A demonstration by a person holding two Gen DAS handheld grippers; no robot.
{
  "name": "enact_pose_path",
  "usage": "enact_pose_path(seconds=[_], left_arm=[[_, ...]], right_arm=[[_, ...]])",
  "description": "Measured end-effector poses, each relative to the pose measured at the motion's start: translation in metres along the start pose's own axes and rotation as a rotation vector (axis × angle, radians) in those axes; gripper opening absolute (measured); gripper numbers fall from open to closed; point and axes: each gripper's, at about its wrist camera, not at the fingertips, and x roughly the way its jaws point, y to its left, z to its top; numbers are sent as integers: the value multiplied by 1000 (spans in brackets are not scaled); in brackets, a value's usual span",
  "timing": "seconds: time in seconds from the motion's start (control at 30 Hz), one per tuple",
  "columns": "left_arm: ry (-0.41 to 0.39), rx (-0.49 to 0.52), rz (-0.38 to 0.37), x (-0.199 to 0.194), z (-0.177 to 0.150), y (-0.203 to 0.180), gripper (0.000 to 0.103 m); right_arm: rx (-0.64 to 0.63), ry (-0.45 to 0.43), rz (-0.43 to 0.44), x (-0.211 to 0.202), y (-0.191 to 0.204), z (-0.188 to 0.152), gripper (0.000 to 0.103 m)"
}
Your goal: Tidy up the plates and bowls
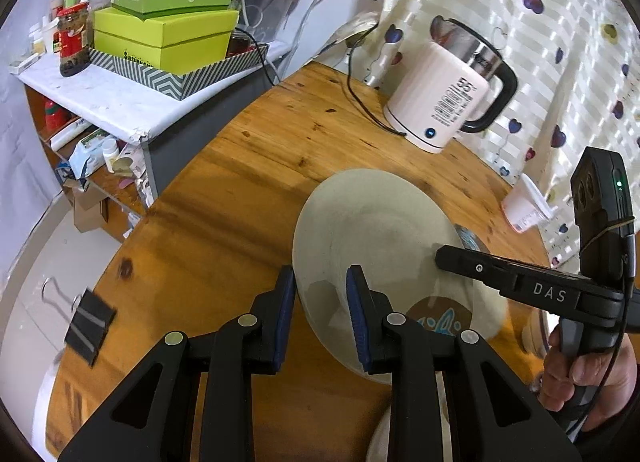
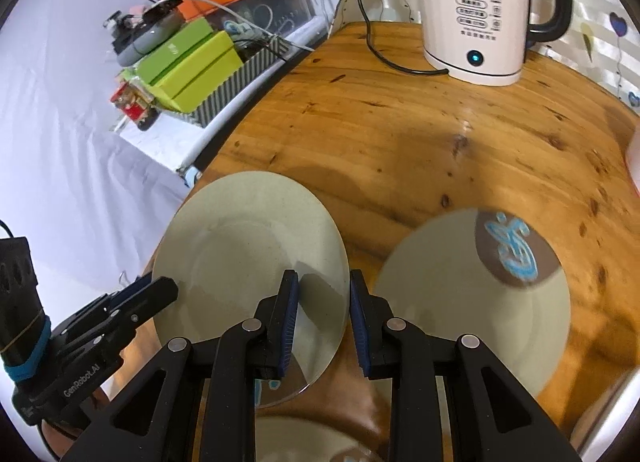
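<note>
We see a plain round greyish-green ceramic plate (image 2: 248,246) lifted at a slight tilt over the round wooden table (image 2: 400,134), with a second pale plate bearing a brown patch and blue motif (image 2: 472,302) lying just beside it at three o'clock. Our left gripper (image 1: 320,314) has its blue pads narrowly apart, clamped on the plain plate's rim at nine o'clock. Our right gripper (image 2: 324,326) clamps the opposite rim, its fingers equally narrow.

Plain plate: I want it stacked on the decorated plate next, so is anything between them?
Nothing visible does: the plain plate is held up right beside the decorated plate, whose top looks bare.
</note>
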Motion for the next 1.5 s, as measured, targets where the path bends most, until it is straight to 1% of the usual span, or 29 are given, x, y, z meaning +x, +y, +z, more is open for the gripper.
enact_pose_path(seconds=[0.23,0.5,0.73,0.9,1.2,1.5], left_arm=[[3,25,-12,-24,-29,-14,28],[35,44,-24,-38,-63,-26,28],[66,77,-40,-44,-92,-40,28],[86,83,-46,-45,-105,-46,28],[132,90,-42,-37,-120,-51,28],[151,101,-18,-32,-127,-52,27]], right_arm=[[14,-12,-2,-29,3,-39,24],[27,-25,-15,-56,2,-82,24],[60,-23,-30,-67,-9,-118,24],[82,-4,-37,-67,-16,-140,24],[98,21,-53,-60,-27,-156,24],[79,27,-72,-56,-28,-161,24]])
